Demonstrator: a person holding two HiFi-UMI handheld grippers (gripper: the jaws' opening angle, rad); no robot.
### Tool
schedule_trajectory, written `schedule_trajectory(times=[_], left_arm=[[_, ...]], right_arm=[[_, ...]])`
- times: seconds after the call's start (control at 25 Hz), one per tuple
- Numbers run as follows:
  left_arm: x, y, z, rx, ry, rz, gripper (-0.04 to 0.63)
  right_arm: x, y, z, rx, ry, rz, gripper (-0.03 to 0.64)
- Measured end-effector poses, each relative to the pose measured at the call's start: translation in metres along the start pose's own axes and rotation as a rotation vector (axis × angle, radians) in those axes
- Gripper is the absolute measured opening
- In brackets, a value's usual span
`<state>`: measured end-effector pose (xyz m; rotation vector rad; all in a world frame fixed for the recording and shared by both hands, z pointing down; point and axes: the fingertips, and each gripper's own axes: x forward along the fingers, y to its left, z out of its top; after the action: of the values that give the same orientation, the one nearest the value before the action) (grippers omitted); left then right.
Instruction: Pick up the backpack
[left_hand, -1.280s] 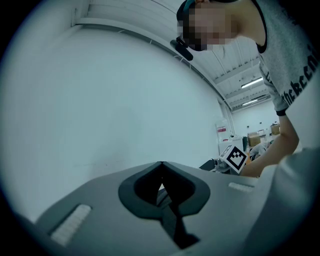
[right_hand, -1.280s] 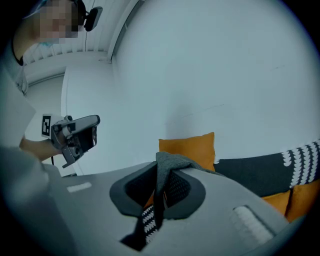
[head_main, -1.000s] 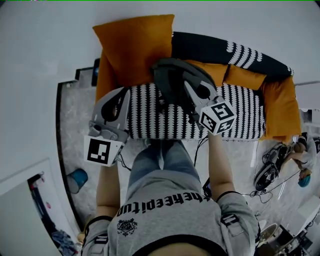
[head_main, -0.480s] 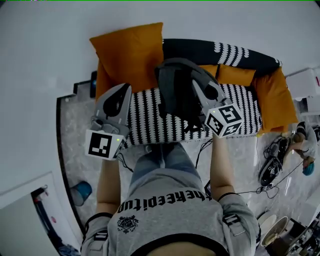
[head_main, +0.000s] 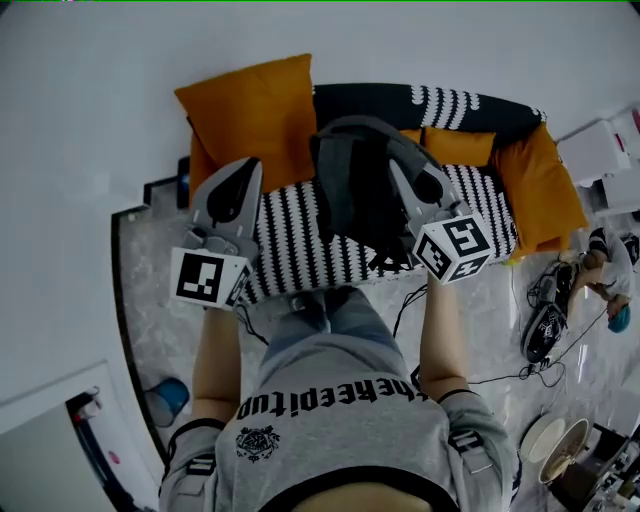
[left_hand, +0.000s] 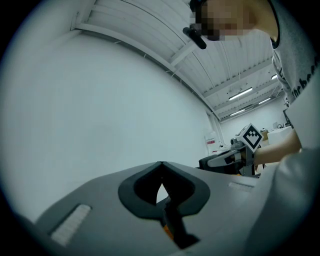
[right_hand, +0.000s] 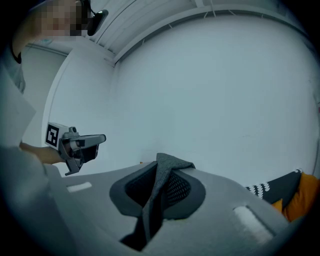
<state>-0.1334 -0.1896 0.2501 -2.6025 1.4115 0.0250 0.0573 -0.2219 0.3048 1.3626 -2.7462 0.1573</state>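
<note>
Sofa with a black-and-white striped fabric seat (head_main: 300, 245) and a black backrest with white markings (head_main: 470, 105), taken as the reference piece. Dark grey fabric backpack (head_main: 360, 195): seen upright over the middle of the sofa seat, in front of the backrest; whether its base rests on the seat cannot be told. Right gripper (head_main: 402, 172), grey plastic with a marker cube: placed at the top right side of the backpack, over the sofa seat. In the right gripper view the right gripper (right_hand: 157, 187) is closed narrowly on a grey webbing strap (right_hand: 169, 164) of the backpack, and the strap is pinched upright between the jaws. Left gripper (head_main: 240, 172), of the same make: held over the left part of the sofa seat, apart from the backpack. In the left gripper view its jaws (left_hand: 161, 182) are brought together at the tips and nothing is held. Large orange square cushion (head_main: 255, 110): propped at the left end of the sofa. Small orange cushion (head_main: 455, 145): set against the backrest, right of the backpack. Third orange cushion (head_main: 540, 185): at the sofa's right end. Blue bucket (head_main: 165, 400): on the marbled floor, in front of the sofa and to the left.
</note>
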Motion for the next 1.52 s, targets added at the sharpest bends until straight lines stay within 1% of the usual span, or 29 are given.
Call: schedule_trajectory(times=[0.32, 0.56, 0.84, 1.52], left_arm=[[-0.001, -0.004, 0.012, 0.009, -0.020, -0.018, 0.014], [-0.005, -0.007, 0.018, -0.002, -0.038, -0.024, 0.013], [-0.005, -0.012, 0.025, 0.003, -0.052, -0.045, 0.012], [-0.005, -0.001, 0.026, 0.001, -0.070, -0.067, 0.012]], right_arm=[[-0.022, 0.001, 0.019, -0.029, -0.041, -0.053, 0.029], [-0.035, 0.006, 0.030, -0.059, -0.067, -0.082, 0.029], [-0.045, 0.008, 0.045, -0.049, -0.116, -0.108, 0.032], [-0.041, 0.022, 0.058, -0.085, -0.150, -0.128, 0.032]])
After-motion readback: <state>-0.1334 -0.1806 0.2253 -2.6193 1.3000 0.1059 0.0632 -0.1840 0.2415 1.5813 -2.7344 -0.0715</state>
